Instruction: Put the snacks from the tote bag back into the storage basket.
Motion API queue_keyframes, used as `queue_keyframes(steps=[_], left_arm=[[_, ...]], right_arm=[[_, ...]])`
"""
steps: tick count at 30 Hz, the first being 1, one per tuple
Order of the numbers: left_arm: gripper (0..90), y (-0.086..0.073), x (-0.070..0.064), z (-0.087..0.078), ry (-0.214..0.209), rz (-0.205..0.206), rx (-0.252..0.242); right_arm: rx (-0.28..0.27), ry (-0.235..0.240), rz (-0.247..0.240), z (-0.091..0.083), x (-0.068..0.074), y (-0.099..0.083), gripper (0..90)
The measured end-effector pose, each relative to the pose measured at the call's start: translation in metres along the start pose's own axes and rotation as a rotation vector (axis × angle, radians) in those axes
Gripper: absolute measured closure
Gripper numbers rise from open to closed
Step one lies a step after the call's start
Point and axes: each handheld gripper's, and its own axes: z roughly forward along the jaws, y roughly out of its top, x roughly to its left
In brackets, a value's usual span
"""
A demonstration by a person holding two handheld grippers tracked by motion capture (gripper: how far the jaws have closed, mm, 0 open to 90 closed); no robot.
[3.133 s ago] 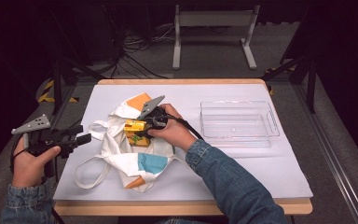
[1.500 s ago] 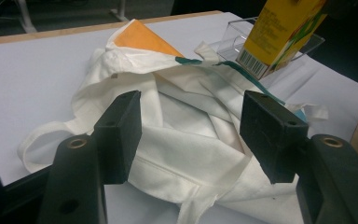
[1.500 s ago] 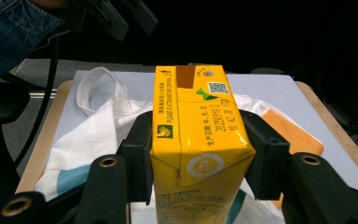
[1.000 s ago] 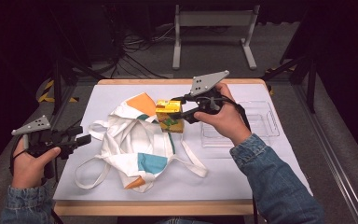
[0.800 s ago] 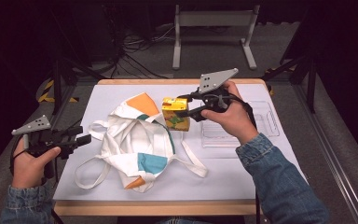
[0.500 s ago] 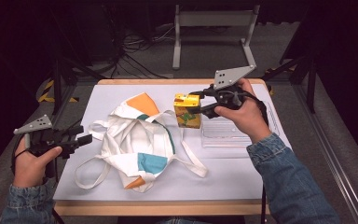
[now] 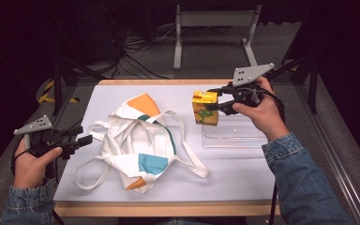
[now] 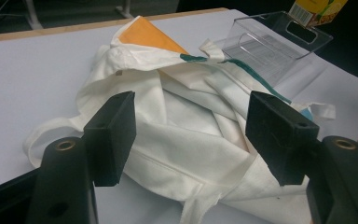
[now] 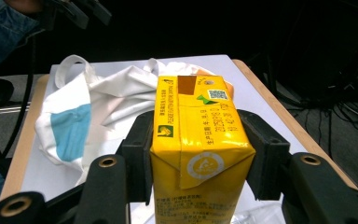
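Observation:
A yellow drink carton [image 7: 204, 108] hangs upright in the air, clamped between the jaws of my right gripper [image 7: 218, 101] just left of a clear plastic tray [image 7: 236, 131]. In the right gripper view the carton [image 9: 198, 144] sits squarely between both pads. A white tote bag [image 7: 138, 140] with orange, teal and blue patches lies crumpled in the middle of the table. My left gripper [image 7: 82, 139] hovers open at the table's left edge, pointing at the bag [image 8: 186, 140], with nothing between its jaws.
The table has a white top [image 7: 229, 178] and a wooden rim. The clear tray [image 8: 275, 44] is open-topped with handle cut-outs. Bag straps [image 7: 91, 168] trail toward the front left. A metal stand [image 7: 213, 28] and cables lie on the floor beyond the table.
My right gripper lifted the carton out of the bag and carried it right, toward the clear tray. The left gripper stayed at the table's left edge.

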Motion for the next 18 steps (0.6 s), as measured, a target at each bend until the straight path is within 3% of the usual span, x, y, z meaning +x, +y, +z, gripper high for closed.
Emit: queue_keyframes(steps=[11,18], left_arm=[[34.3,0.0,-0.001,0.001,-0.001,-0.001,-0.001],[34.3,0.0,-0.002,0.001,0.001,-0.001,0.002]], right_arm=[[0.009,-0.075,0.05,-0.018,-0.019,-0.027,50.8],[0.009,-0.075,0.023,-0.021,-0.025,-0.045,50.7]])
